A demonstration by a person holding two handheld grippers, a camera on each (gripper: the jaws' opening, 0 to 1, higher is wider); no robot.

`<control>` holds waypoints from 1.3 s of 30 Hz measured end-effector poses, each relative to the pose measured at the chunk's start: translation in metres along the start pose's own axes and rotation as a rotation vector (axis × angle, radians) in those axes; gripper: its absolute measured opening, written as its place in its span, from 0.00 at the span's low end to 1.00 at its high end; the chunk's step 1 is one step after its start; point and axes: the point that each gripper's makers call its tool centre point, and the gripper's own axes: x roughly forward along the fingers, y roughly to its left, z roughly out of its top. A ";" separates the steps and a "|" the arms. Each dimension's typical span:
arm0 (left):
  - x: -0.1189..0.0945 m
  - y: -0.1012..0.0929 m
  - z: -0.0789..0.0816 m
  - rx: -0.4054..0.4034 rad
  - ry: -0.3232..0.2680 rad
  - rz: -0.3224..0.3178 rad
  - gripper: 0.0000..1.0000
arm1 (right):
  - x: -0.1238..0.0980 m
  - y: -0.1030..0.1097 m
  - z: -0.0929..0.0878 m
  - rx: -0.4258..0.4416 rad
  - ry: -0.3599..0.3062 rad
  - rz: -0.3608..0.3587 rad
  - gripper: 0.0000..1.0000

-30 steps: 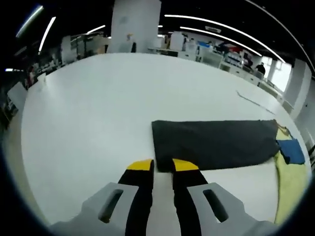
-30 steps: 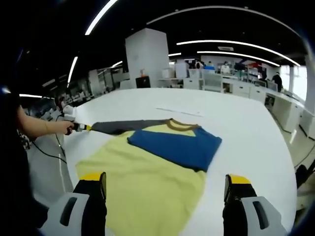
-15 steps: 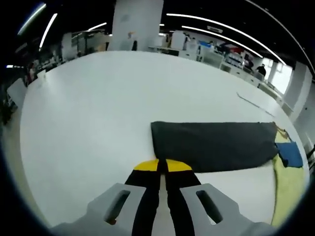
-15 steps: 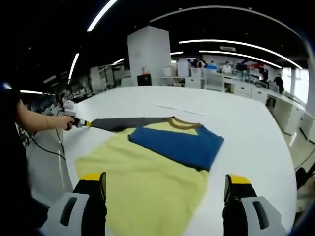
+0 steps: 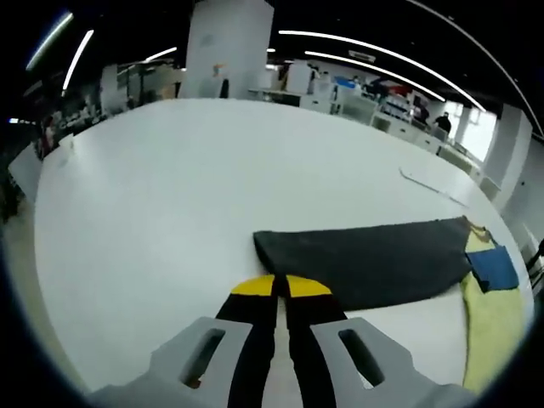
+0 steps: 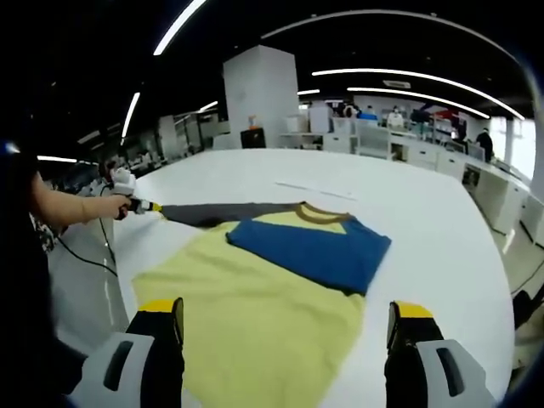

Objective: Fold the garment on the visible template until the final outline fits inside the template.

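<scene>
Jaws of the left gripper (image 5: 280,286) pinch the dark sleeve (image 5: 361,259) at its near edge; right gripper (image 6: 287,316) gapes wide above the yellow garment (image 6: 255,314); bare white table (image 5: 170,187) stretches beyond.

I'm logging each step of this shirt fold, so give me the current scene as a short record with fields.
garment: yellow shirt lying flat on the white table
blue sleeve: folded in over the yellow body
dark sleeve: stretched out flat to the side
left gripper: jaws together at the dark sleeve's end edge; pinch not clearly visible
right gripper: jaws wide apart, above the shirt's near part, holding nothing
collar: brown, at the far end
</scene>
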 end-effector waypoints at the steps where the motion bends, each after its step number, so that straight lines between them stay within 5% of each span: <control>1: 0.000 -0.001 0.001 0.008 -0.003 -0.001 0.00 | 0.000 0.000 0.001 0.002 -0.004 -0.002 0.99; 24: -0.003 -0.059 0.045 0.050 -0.096 -0.146 0.00 | 0.002 0.019 0.004 0.014 -0.033 0.037 0.99; 39: -0.005 -0.098 0.056 0.034 -0.120 -0.236 0.00 | 0.002 0.025 0.008 0.009 -0.049 0.040 0.99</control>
